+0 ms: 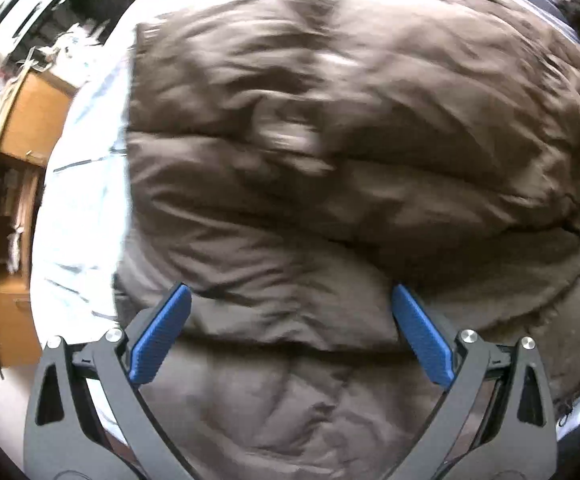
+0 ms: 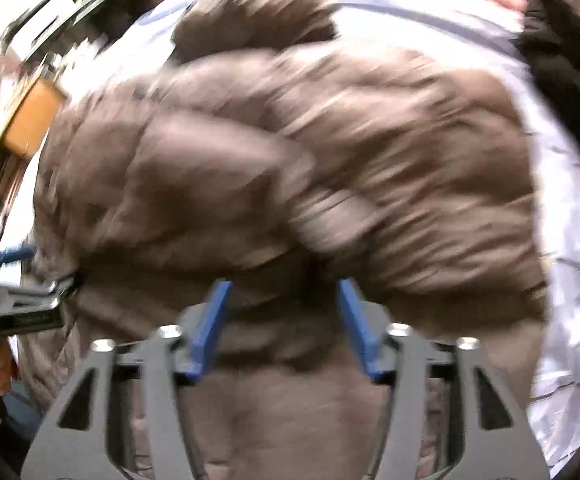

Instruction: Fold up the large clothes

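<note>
Under everything, a pale sheet with thin dark stripes [image 1: 86, 184], spread like bed linen and showing on the left and far sides of the left wrist view and on the right of the right wrist view [image 2: 569, 240]. Filling most of both views, a brown quilted puffer jacket [image 1: 329, 140], bulky, lying in a heap on that sheet, with one puffy layer apparently doubled over another; a fuzzy trim at its right edge. Blurred in both pictures, so seams and sleeves hard to make out. Far left, a wooden shelf unit [image 1: 14, 184] crammed with papers, well apart from the jacket.

Left gripper [image 1: 290, 292]: blue pads spread wide, nothing between them, held just above the jacket's near portion. Right gripper [image 2: 284, 284]: blue pads likewise parted, narrower than the left, no cloth pinched so far as the blur allows; jacket [image 2: 290, 168] directly ahead and below. Part of the other gripper's body visible at the far left edge of that view.

Probably mid-fold, between grasps: released, and repositioning for a fresh hold. Next, likely, a firm pinch on a near edge or hem with both grippers, deep enough to catch the thick padding, then a lift and carry toward the far side.
</note>
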Available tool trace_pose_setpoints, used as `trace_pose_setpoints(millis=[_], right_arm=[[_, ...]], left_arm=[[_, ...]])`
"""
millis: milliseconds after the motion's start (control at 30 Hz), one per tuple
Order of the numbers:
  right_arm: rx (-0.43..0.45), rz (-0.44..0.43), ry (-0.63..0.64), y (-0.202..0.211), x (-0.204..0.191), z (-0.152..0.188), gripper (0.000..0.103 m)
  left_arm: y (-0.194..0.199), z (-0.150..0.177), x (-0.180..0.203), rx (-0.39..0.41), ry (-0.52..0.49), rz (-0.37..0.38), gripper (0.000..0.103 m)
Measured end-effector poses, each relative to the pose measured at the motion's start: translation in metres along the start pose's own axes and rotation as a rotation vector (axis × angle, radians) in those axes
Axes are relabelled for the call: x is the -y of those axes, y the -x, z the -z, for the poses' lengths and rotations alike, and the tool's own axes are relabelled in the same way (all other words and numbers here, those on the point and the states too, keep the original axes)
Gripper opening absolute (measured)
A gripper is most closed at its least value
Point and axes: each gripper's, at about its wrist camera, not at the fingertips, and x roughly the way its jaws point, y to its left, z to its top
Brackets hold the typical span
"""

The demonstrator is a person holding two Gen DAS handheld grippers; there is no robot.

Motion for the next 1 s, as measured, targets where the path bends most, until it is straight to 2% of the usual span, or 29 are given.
trace_pose_setpoints(millis=[33, 100, 200, 267, 333, 400, 433, 467, 500, 533, 567, 600, 633, 667, 700, 800, 900, 933, 967, 1000], right_arm=[[0.04, 0.046, -0.057, 0.011, 0.026, -0.003, 0.093], [0.055, 0.094, -0.166, 0.025, 0.073, 0.001, 0.095], [0.005, 0.081, -0.31, 0.036, 0.129, 0.025, 0.099], [-0.05, 0.069, -0.382, 0.036, 0.16, 0.058, 0.099], [-0.115, 0.068, -0.42, 0.029, 0.17, 0.091, 0.1], [-0.195, 0.007, -0.475, 0.016, 0.177, 0.126, 0.1], [-0.223, -0.034, -0.5, 0.014, 0.182, 0.14, 0.1], [-0.271, -0.085, -0.529, 0.004, 0.181, 0.151, 0.1], [-0.333, -0.125, -0.548, -0.008, 0.178, 0.161, 0.1], [-0.346, -0.134, -0.547, -0.014, 0.173, 0.164, 0.095], [-0.337, -0.132, -0.54, -0.014, 0.168, 0.164, 0.087], [-0.318, -0.147, -0.515, -0.012, 0.157, 0.161, 0.062], [-0.305, -0.176, -0.506, -0.01, 0.151, 0.159, 0.04], [-0.289, -0.213, -0.508, -0.005, 0.145, 0.157, 0.034], [-0.274, -0.239, -0.513, -0.001, 0.14, 0.155, 0.025], [-0.257, -0.28, -0.523, 0.007, 0.122, 0.166, 0.021], [-0.293, -0.353, -0.5, 0.004, 0.105, 0.182, 0.021], [-0.306, -0.38, -0.493, 0.0, 0.101, 0.175, 0.021], [-0.325, -0.408, -0.481, -0.002, 0.095, 0.18, 0.021], [-0.336, -0.415, -0.474, -0.006, 0.097, 0.181, 0.025]], left_arm=[[0.004, -0.003, -0.01, 0.0, 0.037, -0.002, 0.101], [0.004, -0.002, -0.034, -0.014, 0.098, 0.003, 0.101], [0.003, 0.011, -0.071, -0.067, 0.189, 0.058, 0.101], [-0.002, 0.02, -0.083, -0.097, 0.197, 0.076, 0.101], [-0.008, 0.039, -0.091, -0.136, 0.187, 0.065, 0.101], [-0.017, 0.059, -0.099, -0.185, 0.203, 0.088, 0.101], [-0.021, 0.066, -0.098, -0.209, 0.215, 0.117, 0.101], [-0.031, 0.073, -0.096, -0.254, 0.238, 0.171, 0.101], [-0.034, 0.074, -0.094, -0.271, 0.247, 0.189, 0.099], [-0.036, 0.074, -0.092, -0.275, 0.253, 0.202, 0.081], [-0.034, 0.072, -0.085, -0.26, 0.247, 0.243, 0.067], [-0.033, 0.07, -0.082, -0.258, 0.246, 0.268, 0.045], [-0.03, 0.069, -0.076, -0.246, 0.241, 0.274, 0.037], [-0.027, 0.068, -0.072, -0.236, 0.232, 0.259, 0.027], [-0.024, 0.067, -0.066, -0.226, 0.222, 0.242, 0.021], [-0.017, 0.06, -0.067, -0.198, 0.217, 0.178, 0.02], [0.012, 0.069, -0.049, -0.167, 0.264, 0.095, 0.02], [0.016, 0.071, -0.047, -0.16, 0.266, 0.062, 0.021], [0.018, 0.07, -0.045, -0.154, 0.265, 0.008, 0.024], [0.019, 0.069, -0.042, -0.155, 0.26, -0.034, 0.031]])
